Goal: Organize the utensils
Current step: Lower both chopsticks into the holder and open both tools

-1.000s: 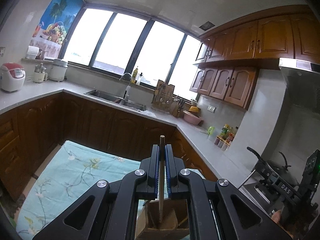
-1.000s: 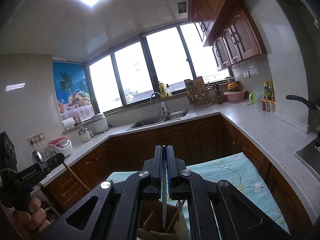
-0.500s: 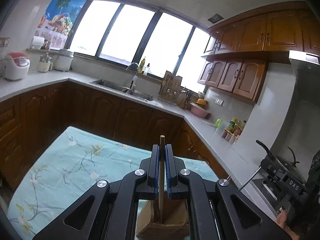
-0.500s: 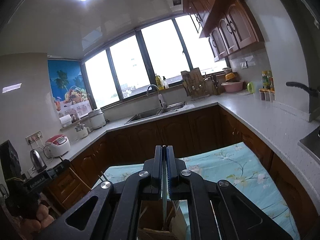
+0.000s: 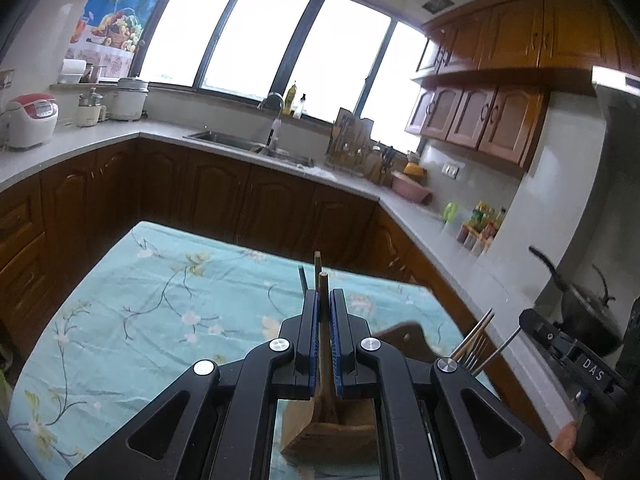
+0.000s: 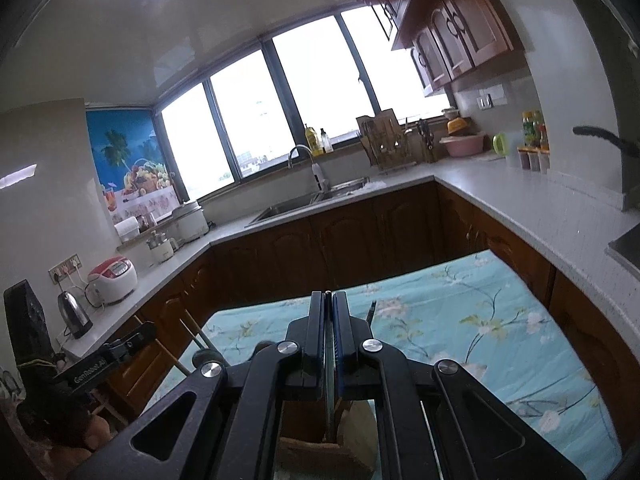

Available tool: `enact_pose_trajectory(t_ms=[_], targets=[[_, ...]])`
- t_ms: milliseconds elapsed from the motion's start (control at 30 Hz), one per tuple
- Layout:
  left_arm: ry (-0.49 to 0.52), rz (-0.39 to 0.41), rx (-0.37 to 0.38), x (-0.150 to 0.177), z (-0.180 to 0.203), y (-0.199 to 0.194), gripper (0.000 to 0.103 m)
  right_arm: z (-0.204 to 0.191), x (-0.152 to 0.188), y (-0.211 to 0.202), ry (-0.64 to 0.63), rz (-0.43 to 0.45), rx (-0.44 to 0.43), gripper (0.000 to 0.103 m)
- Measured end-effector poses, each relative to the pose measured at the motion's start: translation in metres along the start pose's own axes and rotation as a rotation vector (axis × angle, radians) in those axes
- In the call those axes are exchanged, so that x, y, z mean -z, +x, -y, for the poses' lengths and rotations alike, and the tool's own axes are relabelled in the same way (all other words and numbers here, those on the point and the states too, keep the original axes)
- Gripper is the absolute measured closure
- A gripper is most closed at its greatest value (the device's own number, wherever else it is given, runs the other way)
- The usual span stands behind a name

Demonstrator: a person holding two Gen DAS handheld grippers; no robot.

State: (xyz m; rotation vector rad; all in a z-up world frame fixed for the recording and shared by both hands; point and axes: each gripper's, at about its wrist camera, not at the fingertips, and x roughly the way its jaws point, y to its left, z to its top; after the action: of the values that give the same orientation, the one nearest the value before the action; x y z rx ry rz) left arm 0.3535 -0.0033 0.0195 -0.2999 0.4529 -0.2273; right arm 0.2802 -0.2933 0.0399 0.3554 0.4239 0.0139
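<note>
1. Wooden-handled utensil [image 5: 322, 320] stands clamped between the blue pads of the left gripper [image 5: 324, 312]; its long axis runs up and away along the fingers, the thin handle end poking out past the fingertips.
2. Its lower end drops into a wooden utensil holder [image 5: 320, 436] that sits on the floral tablecloth [image 5: 140, 312] right under the gripper.
3. Two more thin handles [image 5: 316, 268] rise just behind the fingertips, pointing upward; what they belong to cannot be told.
4. Right gripper [image 6: 328, 320] is pinched narrow on a slim metal utensil [image 6: 329, 392], whose long axis also follows the fingers and points down into the same holder [image 6: 320, 456].
5. The working ends of both held utensils are hidden inside the holder and by the gripper bodies, so their type cannot be made out.
6. At the right edge of the left view, a bunch of chopsticks and metal rods [image 5: 476, 340] slants upward, its base cut off behind the gripper frame.
</note>
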Motion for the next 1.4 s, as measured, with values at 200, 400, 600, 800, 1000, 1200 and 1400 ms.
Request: enact_pose_trajectory(t_ms=[200, 400, 600, 800, 1000, 1200, 1400], targets=[[0.018, -0.027, -0.013, 0.0, 0.007, 0.001, 0.099, 0.007, 0.012, 0.008, 0.027, -0.027, 0.009, 0.099], [0.021, -0.032, -0.018, -0.005, 0.013, 0.001, 0.099, 0.009, 0.015, 0.007, 0.038, -0.026, 0.015, 0.099], [-0.015, -0.041, -0.027, -0.004, 0.007, 0.002, 0.098, 0.01, 0.018, 0.005, 0.058, -0.013, 0.013, 0.099], [0.028, -0.028, -0.034, -0.001, 0.02, -0.001, 0.098, 0.008, 0.018, 0.006, 0.052, -0.015, 0.016, 0.099], [0.025, -0.036, -0.035, -0.001, 0.021, -0.003, 0.098, 0.009, 0.017, 0.006, 0.051, -0.021, 0.014, 0.099], [0.01, -0.06, -0.035, -0.007, 0.014, 0.001, 0.098, 0.011, 0.014, 0.008, 0.054, -0.035, 0.012, 0.099], [0.001, -0.076, -0.035, -0.013, 0.013, 0.007, 0.098, 0.01, 0.013, 0.012, 0.043, -0.04, 0.018, 0.098]])
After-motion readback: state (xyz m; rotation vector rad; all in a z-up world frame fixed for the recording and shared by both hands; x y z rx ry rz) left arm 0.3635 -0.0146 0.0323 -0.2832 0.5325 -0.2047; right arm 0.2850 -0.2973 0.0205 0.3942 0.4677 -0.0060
